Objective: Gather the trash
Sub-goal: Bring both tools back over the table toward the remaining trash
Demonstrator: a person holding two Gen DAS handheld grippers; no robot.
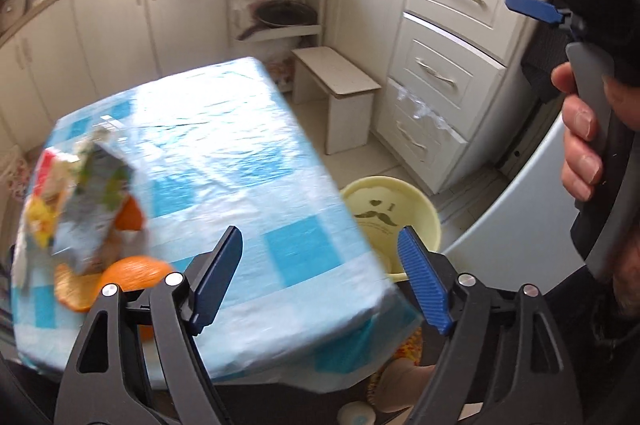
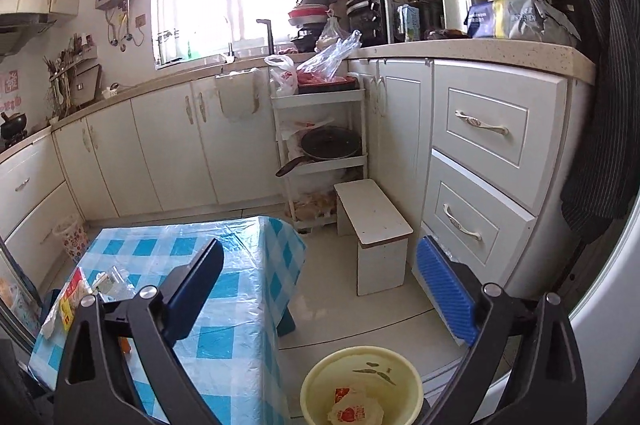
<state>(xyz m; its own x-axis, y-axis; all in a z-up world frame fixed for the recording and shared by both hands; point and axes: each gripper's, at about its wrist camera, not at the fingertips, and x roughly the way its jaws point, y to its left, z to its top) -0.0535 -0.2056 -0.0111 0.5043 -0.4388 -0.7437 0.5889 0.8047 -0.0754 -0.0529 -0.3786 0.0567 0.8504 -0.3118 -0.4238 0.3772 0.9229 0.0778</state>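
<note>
Remaining trash: a crumpled printed carton (image 1: 90, 201) with orange peels (image 1: 132, 275) beside it, at the near-left corner of the blue-checked table (image 1: 224, 161).
Bin: yellow bucket (image 2: 362, 385) on the floor just right of the table – a red-and-white wrapper (image 2: 354, 411) already lies in it.
Key relation: the trash lies left of the left gripper (image 1: 320, 281), nearly level with its fingertips; the bucket lies ahead and right.
Nearer hand: left, by my reading – the carton's long axis looks roughly upright, though blurred.
Left gripper: jaws wide, nothing between them, tilted down over the near table edge.
Right gripper (image 2: 316, 289): jaws wide, empty, above the bucket, aimed across the floor.
</note>
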